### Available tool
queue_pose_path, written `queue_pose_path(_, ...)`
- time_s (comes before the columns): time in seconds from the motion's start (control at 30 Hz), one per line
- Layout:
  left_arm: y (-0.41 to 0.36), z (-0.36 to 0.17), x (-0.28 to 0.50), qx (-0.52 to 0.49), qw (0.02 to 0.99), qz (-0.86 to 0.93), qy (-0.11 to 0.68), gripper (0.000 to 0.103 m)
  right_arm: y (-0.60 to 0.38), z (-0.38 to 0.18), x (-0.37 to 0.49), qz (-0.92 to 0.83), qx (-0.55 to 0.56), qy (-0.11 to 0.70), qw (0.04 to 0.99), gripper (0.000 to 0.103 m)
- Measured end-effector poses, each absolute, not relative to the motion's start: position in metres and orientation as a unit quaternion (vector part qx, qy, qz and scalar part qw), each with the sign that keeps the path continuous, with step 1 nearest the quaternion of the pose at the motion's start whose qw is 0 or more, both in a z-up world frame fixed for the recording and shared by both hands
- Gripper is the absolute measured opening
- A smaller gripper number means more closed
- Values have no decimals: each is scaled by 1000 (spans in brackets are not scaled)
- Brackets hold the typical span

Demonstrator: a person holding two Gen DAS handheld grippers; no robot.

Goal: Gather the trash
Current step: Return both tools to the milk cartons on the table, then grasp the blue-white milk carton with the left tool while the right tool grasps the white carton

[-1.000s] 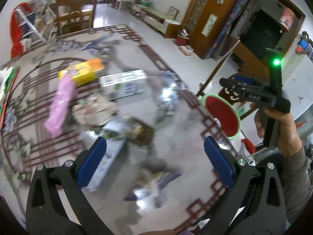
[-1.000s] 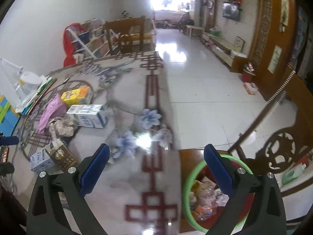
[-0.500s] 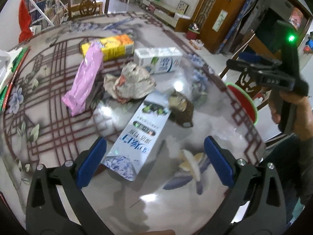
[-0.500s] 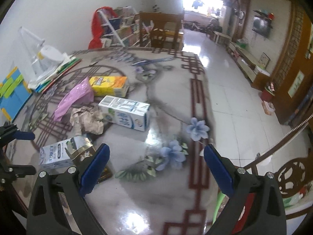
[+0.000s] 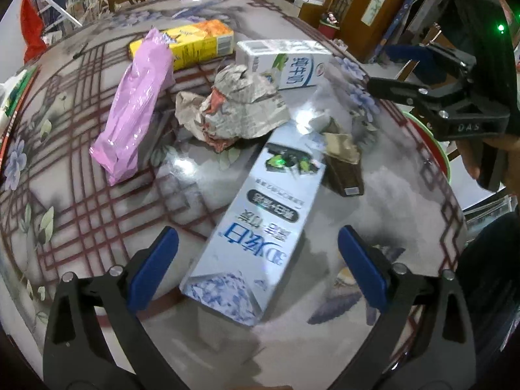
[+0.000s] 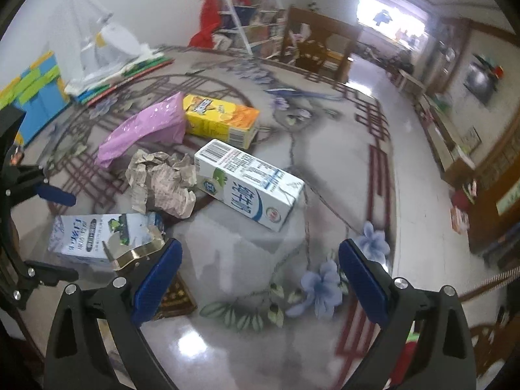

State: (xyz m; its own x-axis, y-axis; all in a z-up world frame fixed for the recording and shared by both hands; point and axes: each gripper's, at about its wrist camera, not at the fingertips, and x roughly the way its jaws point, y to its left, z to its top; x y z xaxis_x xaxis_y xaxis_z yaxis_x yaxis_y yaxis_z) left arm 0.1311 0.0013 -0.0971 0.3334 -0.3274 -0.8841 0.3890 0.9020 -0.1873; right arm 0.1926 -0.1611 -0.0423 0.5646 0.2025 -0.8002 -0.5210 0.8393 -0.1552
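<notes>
The left gripper [image 5: 258,263] is found lower and nearer the table [image 5: 81,227] than a second ago, when its view was blurred and took in the floor beyond the table edge. Its jaws are wide and closing slightly. The near end of the long blue-and-white box [image 5: 260,227] lies between the blue pads [image 5: 152,269], but no contact is seen. The box lies flat on the table, its far end beside the small brown carton [image 5: 344,169].

The right gripper [image 6: 260,284] is now swung away from the red bin with the green rim [image 5: 437,149], which filled its lower view a second ago, and is turned toward the litter. Its jaws stand wide with nothing between them but bare table. The milk carton [image 6: 250,185] lies just beyond them.

It is judged that a new pick is being set up, with the long box as the likely item for the left gripper. Nothing is held yet.

Still uncollected on the table are the crumpled newspaper [image 5: 237,107], the pink bag [image 5: 136,107] and the yellow box [image 5: 191,44].

The bin is mostly hidden in the left view behind the right gripper's body and the hand [image 5: 481,159] holding it; only a strip of rim shows. Its contents cannot be checked. In the right view the brown carton is partly covered by the near left pad, and motion blur softens the printing on several items.
</notes>
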Motion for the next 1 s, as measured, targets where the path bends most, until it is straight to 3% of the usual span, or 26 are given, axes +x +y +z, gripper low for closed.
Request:
queue_pose_path(0.4, -14, -115, 130, 70, 802, -235, 544, 53, -133, -62, 252, 256, -257, 426, 829, 93)
queue_pose_path(0.87, -24, -114, 126, 81, 794, -253, 546, 52, -115, -92, 284, 284, -274, 463, 794, 93)
queue_pose_path(0.93, -25, -114, 126, 81, 794, -252, 547, 52, -115, -96, 283, 288, -273, 465, 792, 90)
queue_pose_path(1.0, -25, -114, 126, 80, 796, -248, 546, 52, -115, -98, 282, 287, -272, 471, 789, 74)
